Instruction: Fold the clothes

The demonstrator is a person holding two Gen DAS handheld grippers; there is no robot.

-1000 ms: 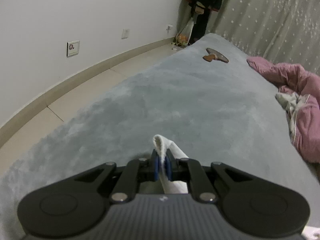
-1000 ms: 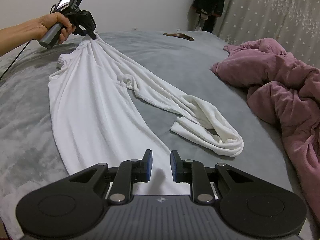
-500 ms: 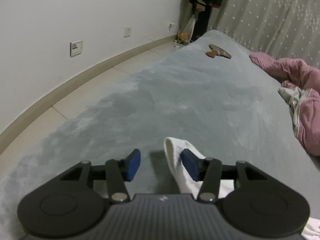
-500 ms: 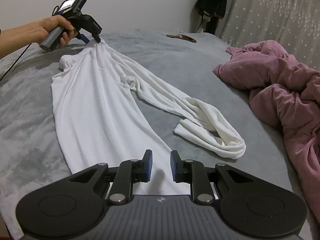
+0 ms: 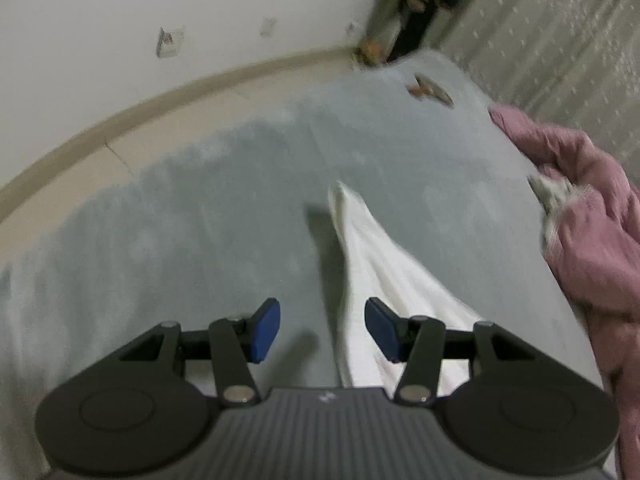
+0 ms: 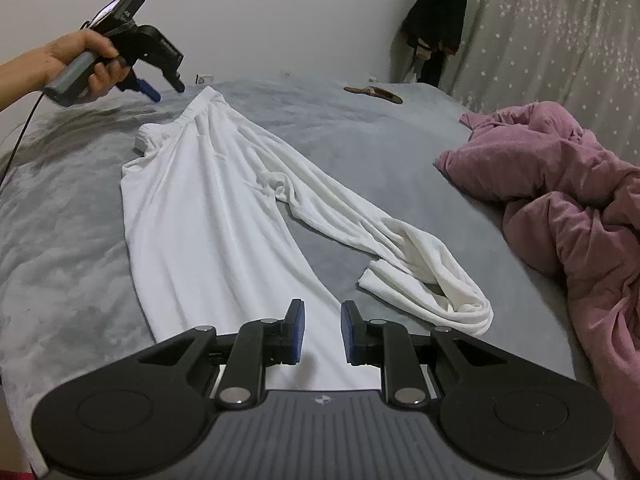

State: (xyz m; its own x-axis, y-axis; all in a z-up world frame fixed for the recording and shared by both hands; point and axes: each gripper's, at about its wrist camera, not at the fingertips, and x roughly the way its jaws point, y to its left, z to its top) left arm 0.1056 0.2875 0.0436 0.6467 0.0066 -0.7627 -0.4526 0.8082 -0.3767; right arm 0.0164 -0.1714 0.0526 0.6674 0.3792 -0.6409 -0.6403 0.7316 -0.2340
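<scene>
1. the left gripper (image 5: 322,330) is released, its blue pads (image 5: 265,330) spread wide with nothing between them; it hangs above the bed (image 5: 192,240), clear of the cloth.
2. in the right wrist view the left gripper (image 6: 166,90) is held up by a hand (image 6: 76,64) just beyond the waist end of the white trousers (image 6: 200,216), not touching them.
3. the right gripper (image 6: 322,334) is also released, its pads (image 6: 297,332) a little apart and holding nothing, low over the near leg end of the trousers.
4. the trousers lie stretched on the grey bed (image 6: 60,208), waistband far, hems near.
5. the left-hand leg lies fairly flat and runs under the right gripper; the other leg is twisted into a rope and ends in a folded loop near the right gripper's right side.
6. from the left wrist, the waist end (image 5: 360,240) comes to a narrow point ahead of the pads; this view is blurred.
7. a pink quilt (image 6: 560,200) is bunched on the right of the bed, apart from the trousers.
8. a slipper (image 6: 374,93) lies on the far end of the bed.
9. a grey curtain (image 6: 560,40) hangs on the right and dark clothes (image 6: 436,24) hang in the corner.
</scene>
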